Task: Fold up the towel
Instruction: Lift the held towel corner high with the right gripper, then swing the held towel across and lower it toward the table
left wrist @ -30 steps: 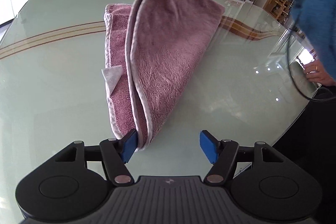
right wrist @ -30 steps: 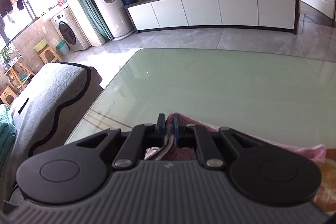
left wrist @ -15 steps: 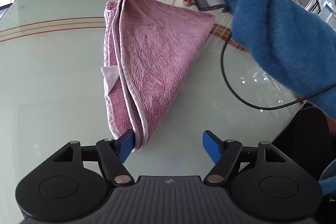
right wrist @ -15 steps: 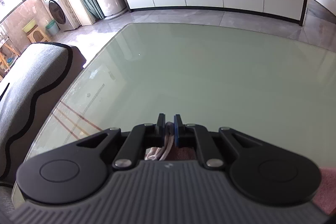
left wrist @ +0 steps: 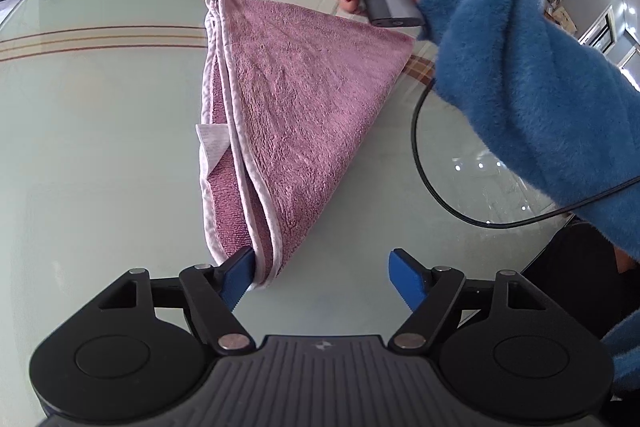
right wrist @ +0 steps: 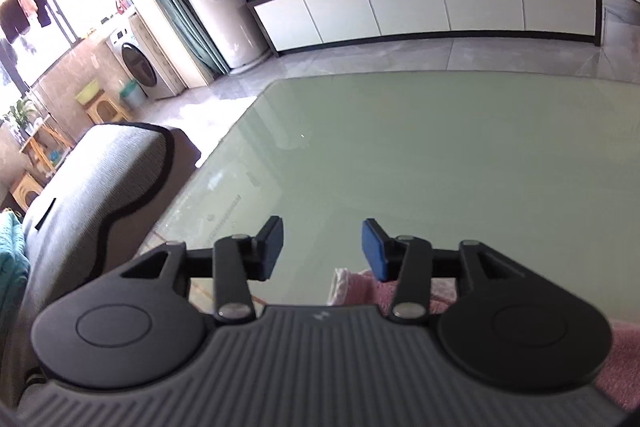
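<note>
A: Two layers of pink towel (left wrist: 296,115) lie mid-frame on the tabletop (left wrist: 100,155); right hand-held gripper (right wrist: 322,247) has just been opening, empty.

B: Left hand-held gripper (left wrist: 320,273) released too. Soft, light, limp: take the hemmed corners.

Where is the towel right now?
In the left wrist view the towel lies folded on the glass table, its near corner against the left gripper's left finger.
</note>
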A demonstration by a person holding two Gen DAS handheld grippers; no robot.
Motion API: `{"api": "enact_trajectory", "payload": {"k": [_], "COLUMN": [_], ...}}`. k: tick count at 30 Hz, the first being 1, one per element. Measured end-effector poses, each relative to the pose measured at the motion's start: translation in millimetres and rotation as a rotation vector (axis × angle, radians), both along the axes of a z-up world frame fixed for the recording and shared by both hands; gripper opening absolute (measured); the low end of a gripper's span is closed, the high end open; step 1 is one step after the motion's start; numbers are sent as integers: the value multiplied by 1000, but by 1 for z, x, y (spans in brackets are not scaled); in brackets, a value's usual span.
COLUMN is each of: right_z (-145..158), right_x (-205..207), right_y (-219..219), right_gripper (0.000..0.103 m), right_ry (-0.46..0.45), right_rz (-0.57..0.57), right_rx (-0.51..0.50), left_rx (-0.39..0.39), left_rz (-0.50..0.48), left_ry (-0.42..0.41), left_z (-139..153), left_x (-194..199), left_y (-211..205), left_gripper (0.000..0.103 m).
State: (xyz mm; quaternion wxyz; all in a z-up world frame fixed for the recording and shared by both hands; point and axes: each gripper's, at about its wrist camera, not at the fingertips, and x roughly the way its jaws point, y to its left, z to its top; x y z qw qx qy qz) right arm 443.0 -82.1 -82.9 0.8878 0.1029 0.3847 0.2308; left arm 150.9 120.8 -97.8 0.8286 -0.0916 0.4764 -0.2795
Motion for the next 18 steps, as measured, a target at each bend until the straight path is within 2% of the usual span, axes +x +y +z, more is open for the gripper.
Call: {"api": "enact_trajectory", "payload": {"k": [4, 7, 10, 15, 18], "right_z": [8, 7, 2, -11, -24], "right_x": [-20, -38, -56, -81, -92], "right_y": [-25, -64, -115, -187, -217], "right_gripper": [40, 40, 40, 41, 41], "right_ry": [15, 44, 67, 110, 145], "right_rz": [-13, -73, -171, -329, -395], "right_rx": [-42, -15, -61, -123, -143], "left_rx": [-14, -14, 7, 66, 59], "left_rz": [23, 38, 54, 116, 157], "left_ry": [12, 18, 13, -58, -99], "left_z": [1, 3, 7, 29, 41], "left_x": [0, 0, 0, -4, 2], "left_y": [2, 3, 3, 5, 2], "left_gripper": [76, 76, 76, 76, 76]}}
